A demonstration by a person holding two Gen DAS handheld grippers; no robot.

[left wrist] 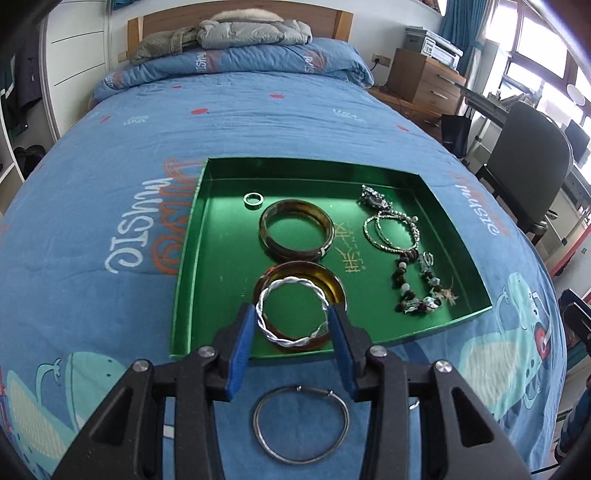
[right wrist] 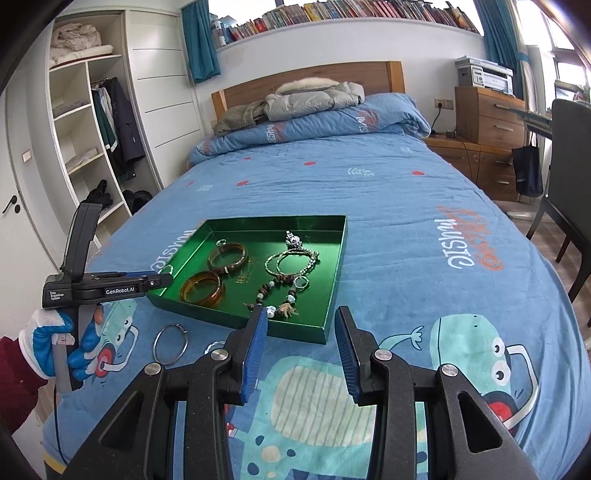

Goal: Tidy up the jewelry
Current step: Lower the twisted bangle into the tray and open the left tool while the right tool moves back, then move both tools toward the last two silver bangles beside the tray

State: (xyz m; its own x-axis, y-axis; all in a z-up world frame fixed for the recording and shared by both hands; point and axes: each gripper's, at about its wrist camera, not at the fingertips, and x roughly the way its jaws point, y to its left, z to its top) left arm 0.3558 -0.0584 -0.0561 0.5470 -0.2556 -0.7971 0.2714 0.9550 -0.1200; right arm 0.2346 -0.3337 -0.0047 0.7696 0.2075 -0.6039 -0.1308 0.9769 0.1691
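Most pieces already in green tray (left wrist: 192,236); left gripper (left wrist: 291,314) pinching twisted silver bangle (left wrist: 291,314) above it, right gripper (right wrist: 300,328) spread empty, thin wire hoop (left wrist: 301,424) at 6 o'clock remains.

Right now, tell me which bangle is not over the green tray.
The thin wire bangle: it lies on the blue bedspread outside the green tray, while the twisted silver bangle is held between the left gripper pads.

Daylight is coming through the tall windows (left wrist: 546,55) on the right, with teal curtains (right wrist: 199,40) hanging beside them. A wooden-headboard bed (right wrist: 306,79) under a blue printed quilt (right wrist: 369,192) is filling the room, flanked by a white open wardrobe (right wrist: 85,122) and a brown wooden drawer cabinet (right wrist: 487,114) carrying a white printer (right wrist: 484,75). A long shelf of books (right wrist: 369,11) is running above the white wall, and a dark grey chair (left wrist: 532,166) is standing near the windows.
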